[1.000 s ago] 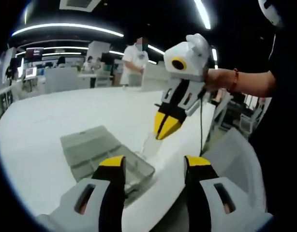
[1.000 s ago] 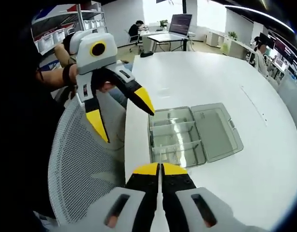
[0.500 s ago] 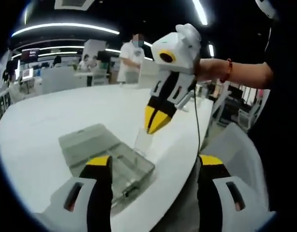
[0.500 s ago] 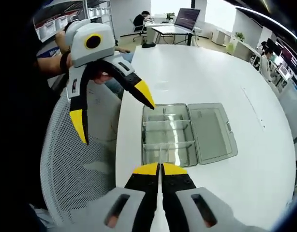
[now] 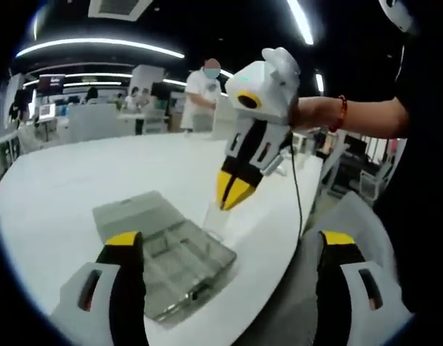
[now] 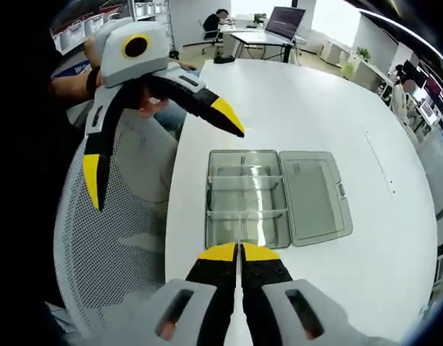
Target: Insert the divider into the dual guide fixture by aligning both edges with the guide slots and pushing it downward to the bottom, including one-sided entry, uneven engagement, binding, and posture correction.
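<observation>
A: Above the near edge of the desk (image 6: 395,238), the right claw (image 5: 234,194) hangs with its jaws pressed together on the divider (image 5: 216,218), a thin clear sheet that hangs down from the tips towards the fixture.

B: And the fixture?

A: The clear box (image 6: 244,202) lies flat on the desk with its lid (image 6: 313,196) swung open beside it; cross partitions already stand inside (how many, I can't say for sure).

B: So which step?

A: Approach, I'd judge. The divider is over the box, not yet in any slot. Next it needs both edges squared to the facing slots, then a level push down.

B: The other one?

A: The left claw (image 6: 164,155) is spread wide apart, holding nothing, over the mesh chair (image 6: 113,245) beside the desk.
</observation>
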Motion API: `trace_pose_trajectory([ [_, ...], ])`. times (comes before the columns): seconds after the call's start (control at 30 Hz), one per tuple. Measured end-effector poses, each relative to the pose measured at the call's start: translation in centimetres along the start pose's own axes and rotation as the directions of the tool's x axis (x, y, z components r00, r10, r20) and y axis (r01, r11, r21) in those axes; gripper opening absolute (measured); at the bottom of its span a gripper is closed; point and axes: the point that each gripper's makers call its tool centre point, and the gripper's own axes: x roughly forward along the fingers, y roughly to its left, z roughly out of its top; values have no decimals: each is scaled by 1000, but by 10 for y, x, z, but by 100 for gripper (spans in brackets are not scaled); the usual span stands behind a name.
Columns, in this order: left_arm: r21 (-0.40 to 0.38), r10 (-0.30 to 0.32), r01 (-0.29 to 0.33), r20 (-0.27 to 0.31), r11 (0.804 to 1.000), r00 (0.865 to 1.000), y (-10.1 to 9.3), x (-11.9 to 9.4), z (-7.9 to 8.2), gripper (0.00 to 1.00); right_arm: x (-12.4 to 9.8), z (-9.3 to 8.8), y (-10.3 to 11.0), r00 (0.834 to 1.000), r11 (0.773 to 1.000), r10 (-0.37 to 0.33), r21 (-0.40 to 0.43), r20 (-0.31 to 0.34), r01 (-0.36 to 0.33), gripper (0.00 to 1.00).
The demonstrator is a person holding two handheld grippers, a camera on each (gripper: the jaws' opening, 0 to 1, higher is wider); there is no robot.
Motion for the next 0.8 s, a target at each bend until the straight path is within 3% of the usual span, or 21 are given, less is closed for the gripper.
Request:
trace_pose_trajectory([
  [0.3,-3,20,-20,-20,1000,1000,1,0,-8,99,6,-1,-3,999,1000,2,-26,-38,-3,0],
  [0.8,-36,21,-22,-11,999,1000,0,-3,-6,99,14,1,-7,998,999,10,-48,-67,-13,0],
])
